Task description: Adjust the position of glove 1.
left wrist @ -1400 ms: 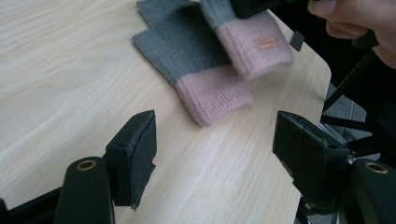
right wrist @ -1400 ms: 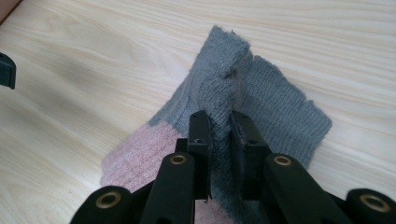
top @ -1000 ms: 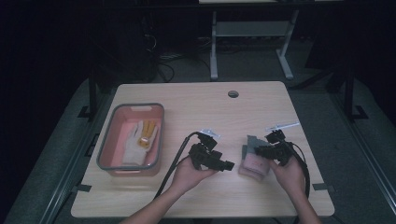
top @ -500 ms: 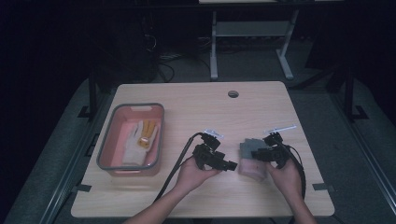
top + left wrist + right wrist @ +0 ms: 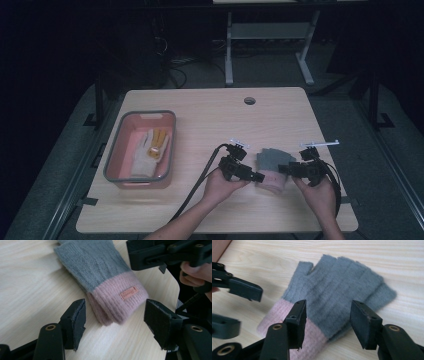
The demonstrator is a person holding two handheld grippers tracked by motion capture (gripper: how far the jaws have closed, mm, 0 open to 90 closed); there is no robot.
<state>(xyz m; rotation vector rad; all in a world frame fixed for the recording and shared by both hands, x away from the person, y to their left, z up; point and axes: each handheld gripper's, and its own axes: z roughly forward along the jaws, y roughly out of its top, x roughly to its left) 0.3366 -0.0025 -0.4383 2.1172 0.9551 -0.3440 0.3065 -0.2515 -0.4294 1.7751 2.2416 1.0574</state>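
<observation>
A grey knitted fingerless glove with a pink ribbed cuff (image 5: 271, 167) lies flat on the light wooden worktop (image 5: 210, 120), near the front edge, between the person's two hands. The cuff points toward the person and carries a small orange label (image 5: 129, 292). The left claw (image 5: 257, 176) is at the left side of the cuff; in the left gripper view its two black jaws stand spread, one on each side of the pink cuff, and the pads do not press on it. Its jaws have just been closing a little. The right claw (image 5: 282, 169) is at the right side of the glove; in the right gripper view its jaws are also spread and hang over the grey part, close to the line where grey meets pink, without pinching the wool. Its jaws have just been opening. Well apart, on the left part of the worktop, a pink plastic tub with a grey rim (image 5: 114, 162) holds a white work glove with a yellow part (image 5: 150, 147).
</observation>
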